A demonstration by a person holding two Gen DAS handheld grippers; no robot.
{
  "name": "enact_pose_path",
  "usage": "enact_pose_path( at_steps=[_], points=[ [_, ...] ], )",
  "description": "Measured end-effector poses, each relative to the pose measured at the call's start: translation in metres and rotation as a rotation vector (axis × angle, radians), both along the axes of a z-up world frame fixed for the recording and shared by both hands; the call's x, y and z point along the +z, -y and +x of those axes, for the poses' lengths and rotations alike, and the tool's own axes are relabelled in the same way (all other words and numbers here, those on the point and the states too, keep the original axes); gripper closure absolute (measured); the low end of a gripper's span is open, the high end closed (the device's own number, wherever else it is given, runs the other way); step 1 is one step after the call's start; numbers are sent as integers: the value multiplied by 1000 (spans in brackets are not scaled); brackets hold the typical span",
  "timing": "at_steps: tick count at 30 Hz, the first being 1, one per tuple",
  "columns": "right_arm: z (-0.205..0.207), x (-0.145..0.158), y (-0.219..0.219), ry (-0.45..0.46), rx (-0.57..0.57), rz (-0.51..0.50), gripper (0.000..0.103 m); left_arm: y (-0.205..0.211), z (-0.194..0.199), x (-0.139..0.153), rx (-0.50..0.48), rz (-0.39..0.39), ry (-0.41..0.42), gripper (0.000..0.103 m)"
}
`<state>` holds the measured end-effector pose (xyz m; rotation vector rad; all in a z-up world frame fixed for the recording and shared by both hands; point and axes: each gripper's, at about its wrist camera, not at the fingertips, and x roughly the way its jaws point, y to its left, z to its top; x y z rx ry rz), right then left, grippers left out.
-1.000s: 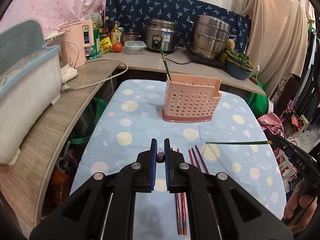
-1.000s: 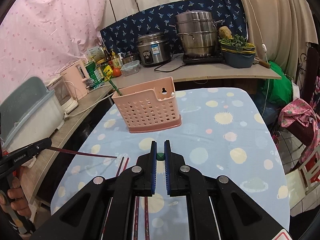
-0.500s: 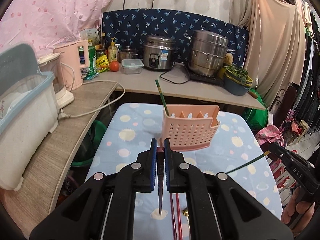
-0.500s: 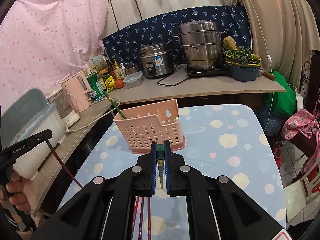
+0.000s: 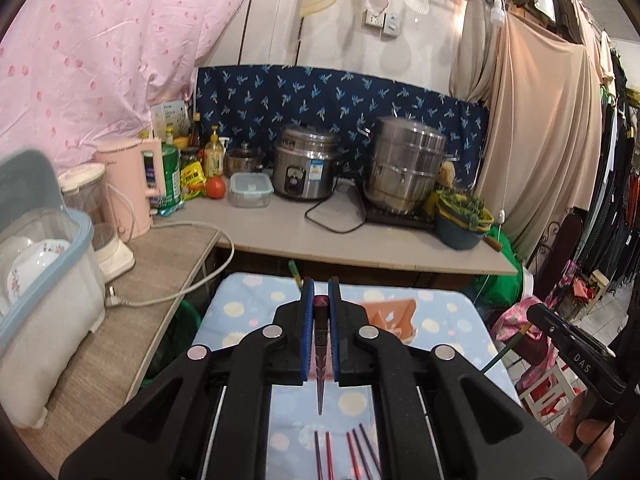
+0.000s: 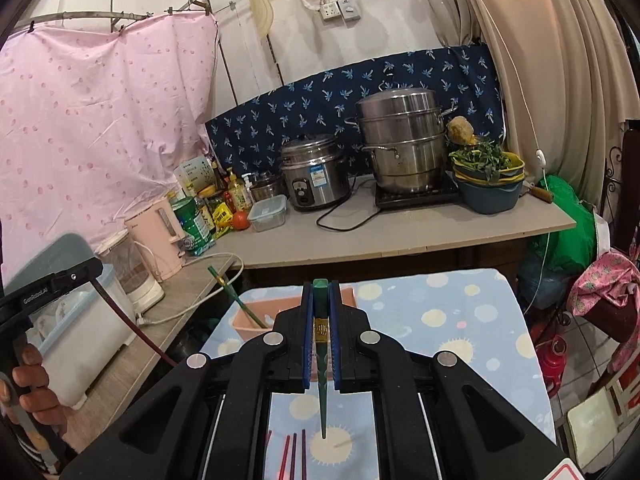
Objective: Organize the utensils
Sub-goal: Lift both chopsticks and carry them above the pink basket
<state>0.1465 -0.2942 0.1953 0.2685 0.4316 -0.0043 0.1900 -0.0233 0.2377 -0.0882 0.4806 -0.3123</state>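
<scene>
Left wrist view: we see our left tool (image 5: pixel 319 300) clenched on a dark red chopstick (image 5: pixel 320 364), tip hanging above the tabletop (image 5: pixel 248 308).
Holder: pink basket (image 5: pixel 394 316) just behind the tool.
Loose chopsticks: red chopsticks (image 5: pixel 348 452) lie on the tabletop below.
Right wrist view: our right tool (image 6: pixel 320 300) is clenched on a green chopstick (image 6: pixel 322 384), pointing down.
Basket content: another green chopstick (image 6: pixel 236 300) leans inside, tilted left.

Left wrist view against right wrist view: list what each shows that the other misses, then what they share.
Only the left wrist view: the dark red chopstick end-on in the left gripper, and the holder's inner dividers.
Only the right wrist view: the green chopstick clamped in the right gripper, and a hand gripping the other handle.
Both: the pink utensil holder, a green chopstick standing in it, loose red chopsticks on the spotted cloth.
</scene>
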Motion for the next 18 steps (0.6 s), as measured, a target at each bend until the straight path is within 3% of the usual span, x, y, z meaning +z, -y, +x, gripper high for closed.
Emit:
enact_pose_path(
  at_steps=[9,18],
  points=[
    [40,51,12,105,-31,23,96,17,37,42,17,-14,87,96],
    [97,57,10,122,-26,48,96,36,82,47,28,-10,120,96]
  ],
)
